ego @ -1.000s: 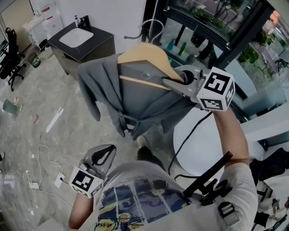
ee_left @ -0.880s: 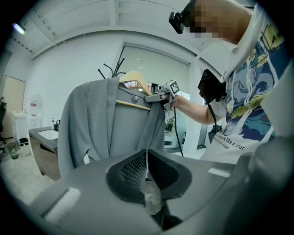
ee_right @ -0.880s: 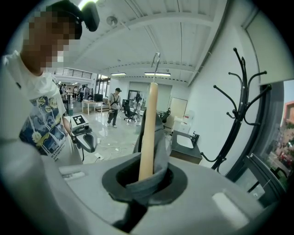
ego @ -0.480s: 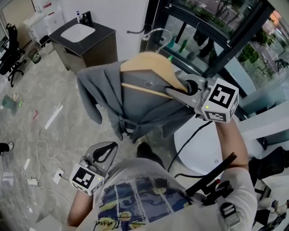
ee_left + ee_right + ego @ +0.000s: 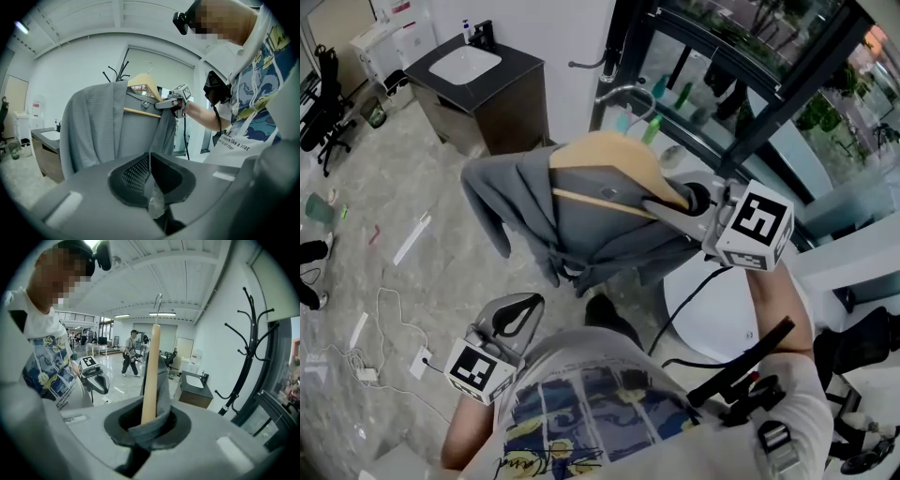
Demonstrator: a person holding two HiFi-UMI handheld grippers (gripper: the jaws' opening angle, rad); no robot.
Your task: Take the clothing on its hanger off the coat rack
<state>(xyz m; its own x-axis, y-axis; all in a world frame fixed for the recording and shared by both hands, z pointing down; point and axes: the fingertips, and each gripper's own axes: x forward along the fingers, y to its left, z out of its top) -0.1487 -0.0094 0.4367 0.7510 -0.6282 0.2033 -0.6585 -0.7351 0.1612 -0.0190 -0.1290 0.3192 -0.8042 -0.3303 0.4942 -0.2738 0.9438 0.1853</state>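
A grey garment [image 5: 530, 216] hangs on a wooden hanger [image 5: 609, 155] held up in the air in front of me. My right gripper [image 5: 664, 208] is shut on the hanger's right shoulder, pinching wood and cloth together. In the right gripper view the hanger [image 5: 151, 371] and grey cloth [image 5: 161, 385] stand up from between the jaws. The black coat rack [image 5: 246, 348] stands apart at the right, and the hanger's metal hook [image 5: 623, 94] touches nothing. My left gripper [image 5: 514, 321] is low by my torso, shut and empty. From it I see the garment [image 5: 103, 126] and the right gripper [image 5: 169, 103].
A dark vanity with a white sink [image 5: 478, 70] stands at the back left. A white round table [image 5: 722, 309] is below my right arm. Cables [image 5: 384, 328] and litter lie on the marble floor. A black-framed glass wall [image 5: 769, 103] runs along the right. People [image 5: 129, 359] stand far off.
The right gripper has come down slightly with the hanger and garment. The left gripper has stayed where it was.
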